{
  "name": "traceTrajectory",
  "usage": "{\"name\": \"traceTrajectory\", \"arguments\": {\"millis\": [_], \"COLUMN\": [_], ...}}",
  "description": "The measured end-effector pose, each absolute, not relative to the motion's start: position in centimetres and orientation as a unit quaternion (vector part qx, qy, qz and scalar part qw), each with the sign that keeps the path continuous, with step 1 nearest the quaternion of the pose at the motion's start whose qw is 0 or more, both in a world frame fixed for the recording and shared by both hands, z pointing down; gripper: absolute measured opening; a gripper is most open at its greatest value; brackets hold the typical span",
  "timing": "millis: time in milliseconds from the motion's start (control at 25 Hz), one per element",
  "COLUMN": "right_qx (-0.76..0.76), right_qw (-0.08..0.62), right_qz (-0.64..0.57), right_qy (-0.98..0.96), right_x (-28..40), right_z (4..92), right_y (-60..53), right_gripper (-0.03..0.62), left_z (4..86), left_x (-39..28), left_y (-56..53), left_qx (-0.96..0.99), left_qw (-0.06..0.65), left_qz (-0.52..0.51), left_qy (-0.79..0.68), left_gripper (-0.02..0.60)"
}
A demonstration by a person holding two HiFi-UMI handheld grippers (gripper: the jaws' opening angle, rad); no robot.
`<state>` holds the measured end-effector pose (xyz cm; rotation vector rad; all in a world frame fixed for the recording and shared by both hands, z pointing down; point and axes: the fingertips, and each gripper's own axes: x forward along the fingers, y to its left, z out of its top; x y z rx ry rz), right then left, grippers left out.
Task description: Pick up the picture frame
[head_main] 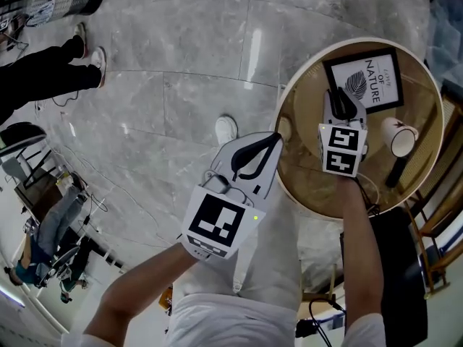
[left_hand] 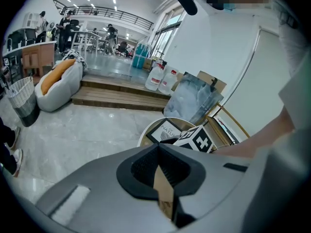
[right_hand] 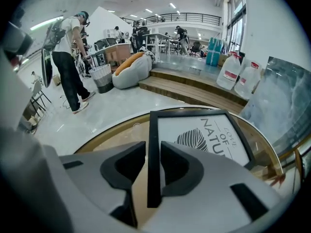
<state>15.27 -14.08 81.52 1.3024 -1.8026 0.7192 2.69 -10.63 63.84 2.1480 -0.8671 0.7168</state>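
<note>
A black picture frame [head_main: 372, 78] with a leaf print lies on the round wooden table [head_main: 304, 194] at the right. My right gripper [head_main: 338, 98] is over the frame's near left corner. In the right gripper view the frame's [right_hand: 204, 135] left bar runs between the jaws, and my right gripper [right_hand: 153, 147] is shut on that bar. I cannot tell whether the frame is off the table. My left gripper [head_main: 273, 137] hangs over the floor just left of the table's rim, shut and holding nothing. The left gripper view shows its closed tips [left_hand: 157, 147] with the frame [left_hand: 163, 130] beyond them.
A white mug [head_main: 400, 136] and a dark stick-like object [head_main: 396, 172] sit on the table's right side. A small white round thing [head_main: 284, 129] sits at its left edge. Wooden furniture [head_main: 434, 215] stands close on the right. Another person's legs [head_main: 51, 63] are at the top left.
</note>
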Motion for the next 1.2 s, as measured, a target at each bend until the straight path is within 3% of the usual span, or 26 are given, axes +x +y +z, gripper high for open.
{"name": "traceTrajectory", "arguments": {"millis": [240,480,880,1200], "right_qx": [0.52,0.524,0.523,0.512], "right_qw": [0.451,0.443,0.361,0.247], "right_qz": [0.231,0.254,0.311,0.372], "right_qy": [-0.688,-0.682,-0.706,-0.734], "right_x": [15.5,15.4,13.4,9.9], "right_z": [81.9,81.7,76.7,68.6], "right_y": [-14.0,-13.9,-12.6,-10.7], "right_gripper": [0.068,0.058,0.057,0.057], "left_z": [64.1,63.1,59.5,54.3], "left_x": [2.2,0.9,-0.2,-0.9], "left_y": [-10.9,-11.3,-10.6,-9.4], "left_qx": [0.828,0.829,0.836,0.851], "left_qw": [0.35,0.344,0.327,0.298], "left_qz": [0.272,0.27,0.269,0.259], "left_qy": [-0.342,-0.349,-0.349,-0.347], "left_gripper": [-0.003,-0.003,-0.003,-0.003]}}
